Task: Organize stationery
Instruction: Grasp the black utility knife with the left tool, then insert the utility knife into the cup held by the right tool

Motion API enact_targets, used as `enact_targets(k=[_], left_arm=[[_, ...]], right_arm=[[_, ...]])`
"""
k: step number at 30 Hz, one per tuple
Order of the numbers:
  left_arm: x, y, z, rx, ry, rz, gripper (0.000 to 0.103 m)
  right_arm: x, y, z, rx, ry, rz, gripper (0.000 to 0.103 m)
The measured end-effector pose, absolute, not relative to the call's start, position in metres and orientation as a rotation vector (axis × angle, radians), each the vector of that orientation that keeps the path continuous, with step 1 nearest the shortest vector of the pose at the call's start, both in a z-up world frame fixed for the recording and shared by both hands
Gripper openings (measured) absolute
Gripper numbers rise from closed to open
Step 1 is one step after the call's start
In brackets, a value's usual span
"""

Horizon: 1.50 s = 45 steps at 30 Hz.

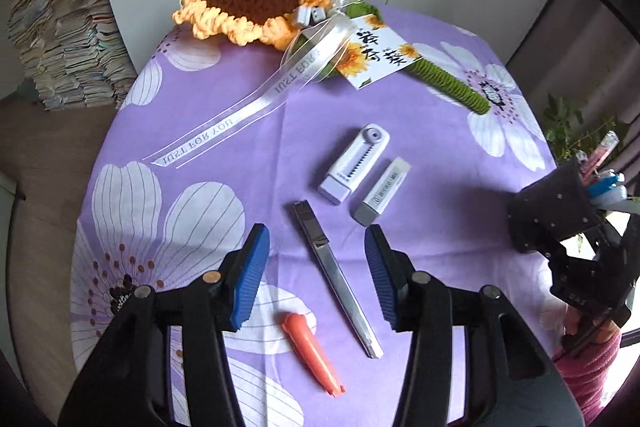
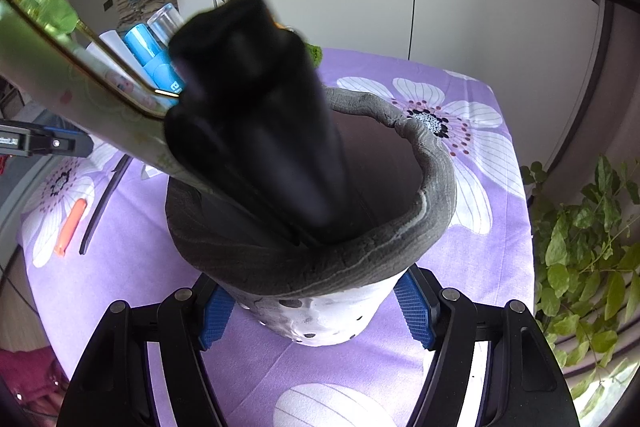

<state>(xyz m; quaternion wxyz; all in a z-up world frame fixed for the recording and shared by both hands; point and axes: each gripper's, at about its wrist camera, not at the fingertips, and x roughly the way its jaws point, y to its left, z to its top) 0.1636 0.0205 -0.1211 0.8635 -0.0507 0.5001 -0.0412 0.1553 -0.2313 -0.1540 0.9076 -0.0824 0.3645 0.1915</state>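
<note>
Utility knife [image 1: 334, 275] between open left tongs [image 1: 316, 279].

Left wrist view: looking steeply down along the left gripper [image 1: 316, 267], from above the purple flowered tablecloth [image 1: 224, 131]; sunflower [image 1: 252, 3] at 12 o'clock, pen holder [image 1: 548, 215] at 3 o'clock. Right wrist view: aimed obliquely down, very close on the pen holder [image 2: 320, 259], filling the centre between the right gripper [image 2: 316, 311] fingers. Shared by both: pen holder, tablecloth [image 2: 480, 227], orange pen [image 1: 312, 355] [image 2: 70, 227] at 9 o'clock in the right view, left gripper [image 2: 44, 143] there too.
</note>
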Motion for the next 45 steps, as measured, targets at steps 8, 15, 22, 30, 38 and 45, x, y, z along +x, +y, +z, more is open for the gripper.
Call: enact_targets(k=[8,15,22,30,38,45], left_arm=[[0.190,0.022,-0.144,-0.121,1.113,-0.031,0.029],[0.198,0.019,-0.149,-0.094,1.122,0.022,0.024],[0.188,0.012,-0.143,-0.123,1.110,-0.041,0.009],[0.156,-0.001,-0.100,-0.129,1.009,-0.150,0.009],[0.128,-0.029,-0.041,-0.138,0.854,-0.289,0.009],[0.120,-0.060,0.031,-0.114,0.649,-0.385,0.009]], right_arm=[[0.155,-0.231,-0.154,-0.168,0.754,0.397,0.071],[0.152,-0.229,-0.151,-0.164,0.755,0.400,0.071],[0.155,-0.232,-0.150,-0.163,0.756,0.401,0.071],[0.157,-0.233,-0.151,-0.162,0.757,0.402,0.071],[0.157,-0.234,-0.151,-0.162,0.757,0.402,0.071],[0.157,-0.234,-0.151,-0.162,0.757,0.402,0.071]])
